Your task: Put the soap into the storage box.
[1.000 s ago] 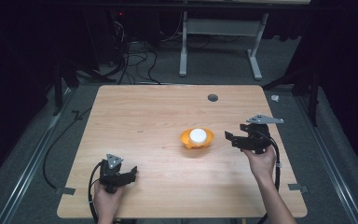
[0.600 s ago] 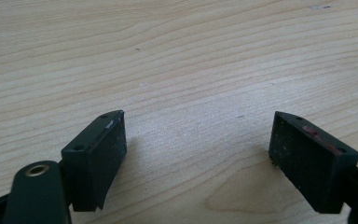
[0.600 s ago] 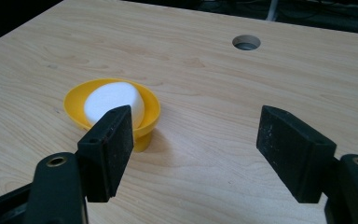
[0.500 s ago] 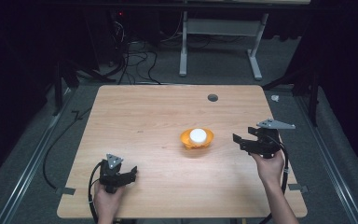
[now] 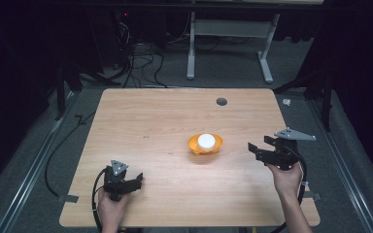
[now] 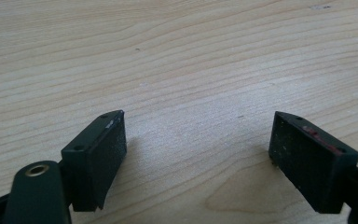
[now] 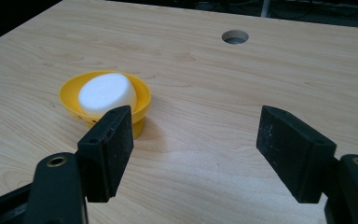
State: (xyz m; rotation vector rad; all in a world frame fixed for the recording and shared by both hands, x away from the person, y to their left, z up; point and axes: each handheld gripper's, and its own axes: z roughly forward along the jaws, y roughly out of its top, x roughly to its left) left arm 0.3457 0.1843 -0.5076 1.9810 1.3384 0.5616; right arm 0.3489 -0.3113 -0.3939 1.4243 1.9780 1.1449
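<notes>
A small yellow bowl stands on the wooden table, right of its middle, with a white rounded block resting in it. My right gripper is held open to the right of the bowl, apart from it, jaws empty and pointing toward it. Near the front left edge, my left gripper rests low over bare wood, open, with nothing between its jaws.
A round cable hole is cut in the far part of the table. Beyond the table stand a white desk frame and loose cables on the grey floor. Metal rails run along both sides.
My right gripper has drawn back to the right, away from the bowl, and sits a little lower toward the front. The left gripper, bowl and block have stayed put.
</notes>
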